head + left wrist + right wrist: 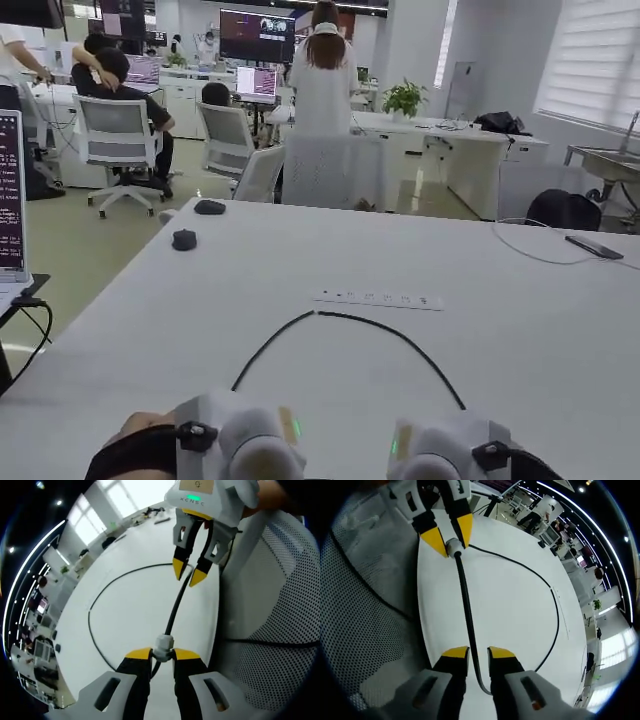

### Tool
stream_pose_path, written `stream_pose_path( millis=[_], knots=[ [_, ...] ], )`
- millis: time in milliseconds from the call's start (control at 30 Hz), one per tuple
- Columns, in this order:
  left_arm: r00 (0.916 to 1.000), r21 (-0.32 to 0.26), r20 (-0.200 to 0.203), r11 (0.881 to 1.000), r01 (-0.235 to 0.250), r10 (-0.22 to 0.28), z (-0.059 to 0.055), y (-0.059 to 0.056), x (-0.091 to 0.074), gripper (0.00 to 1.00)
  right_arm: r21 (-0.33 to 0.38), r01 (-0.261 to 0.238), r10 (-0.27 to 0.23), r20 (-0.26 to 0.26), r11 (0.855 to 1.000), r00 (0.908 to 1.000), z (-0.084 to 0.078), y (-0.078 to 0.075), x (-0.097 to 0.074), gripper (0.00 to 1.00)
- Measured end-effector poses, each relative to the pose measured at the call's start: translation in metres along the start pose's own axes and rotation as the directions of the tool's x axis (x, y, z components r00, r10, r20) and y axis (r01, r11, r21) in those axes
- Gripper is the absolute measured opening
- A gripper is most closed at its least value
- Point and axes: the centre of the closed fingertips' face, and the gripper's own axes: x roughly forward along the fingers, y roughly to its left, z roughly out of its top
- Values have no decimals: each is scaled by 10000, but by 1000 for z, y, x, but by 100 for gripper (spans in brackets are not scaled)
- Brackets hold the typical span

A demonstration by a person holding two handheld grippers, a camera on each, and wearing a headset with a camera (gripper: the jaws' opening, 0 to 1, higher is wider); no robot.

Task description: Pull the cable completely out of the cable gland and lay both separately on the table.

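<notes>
- Left gripper view: left gripper [162,654] has its jaws closed snug on the pale cable gland [163,645], pinched between the 2 yellow tips.
- Black cable [175,607] leaves the gland and runs straight to the right gripper [188,575], whose tips are nipped in on it.
- Right gripper view: cable sits between the right gripper's near-closed jaws, against 1 tip. The gland is at the far end, with the cable threaded through it.
- Held stretch hangs clear of the white table [135,595]; the rest of the cable lies on it in 1 wide loop.
- Head view: loop arcs just short of a white power strip [375,298]; dark computer mouse [184,239] well apart, left.
</notes>
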Motion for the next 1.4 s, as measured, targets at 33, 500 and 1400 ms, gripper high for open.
stream_pose_path(
  millis=[33,500,1400],
  knots=[
    [10000,69,41,10000,25,-25,2,-1,0,17,-180,-72,76,245,9998,9997,6,2,0,19],
    [9954,677,632,9954,683,-726,19,-20,2,17,20,-1312,1274,2253,9914,9659,46,25,-10,4],
    [9972,263,337,9975,661,-670,11,-18,3,17,249,-480,455,923,9985,9947,19,8,-3,21]
  ],
)
